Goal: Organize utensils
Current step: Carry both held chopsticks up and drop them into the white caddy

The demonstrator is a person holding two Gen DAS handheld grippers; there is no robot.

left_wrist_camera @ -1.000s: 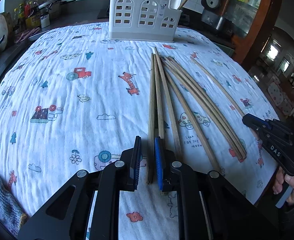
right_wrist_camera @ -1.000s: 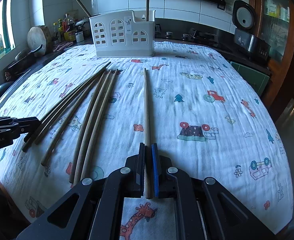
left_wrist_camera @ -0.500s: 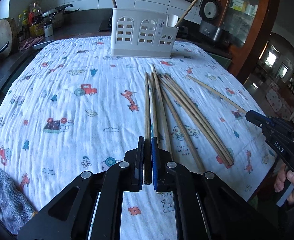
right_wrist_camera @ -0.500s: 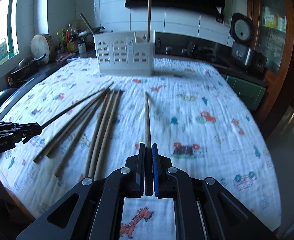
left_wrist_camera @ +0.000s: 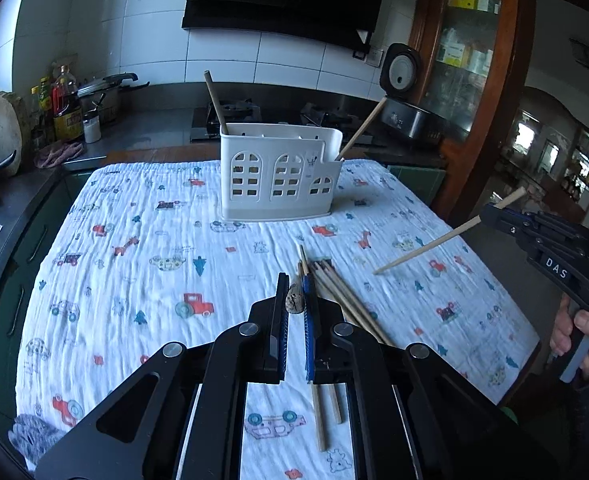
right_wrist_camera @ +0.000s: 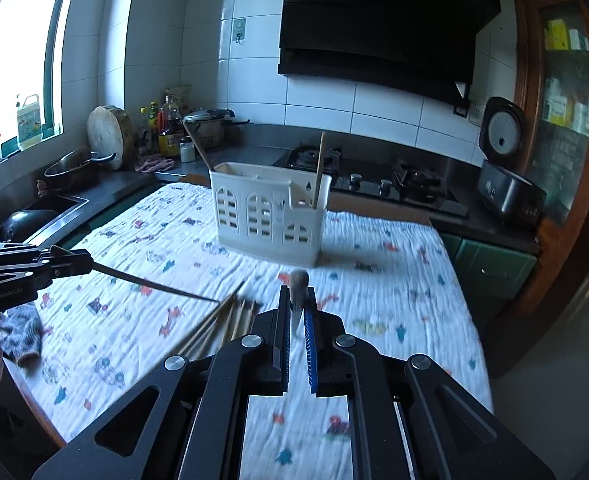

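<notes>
A white utensil holder [left_wrist_camera: 280,174] stands at the far end of the table, also in the right wrist view [right_wrist_camera: 268,216], with two chopsticks in it. My left gripper [left_wrist_camera: 295,304] is shut on a wooden chopstick [left_wrist_camera: 294,303], seen end-on; from the right wrist view that chopstick [right_wrist_camera: 154,283] points down at the cloth. My right gripper [right_wrist_camera: 297,304] is shut on another chopstick [right_wrist_camera: 299,284], which slants down in the left wrist view [left_wrist_camera: 426,246]. Several loose chopsticks [left_wrist_camera: 346,300] lie on the patterned cloth, also in the right wrist view [right_wrist_camera: 218,320].
The table has a white cartoon-print cloth [left_wrist_camera: 154,264]. A counter with bottles [left_wrist_camera: 64,108], a pot and a sink runs along the left. A stove [right_wrist_camera: 378,184] and rice cooker [right_wrist_camera: 506,188] stand behind the holder. A grey rag [right_wrist_camera: 20,330] lies at the near left corner.
Both grippers have lifted their chopsticks off the cloth and tilted upward, so each chopstick now points end-on at its own camera. The holder looks nearer and lower in view.
</notes>
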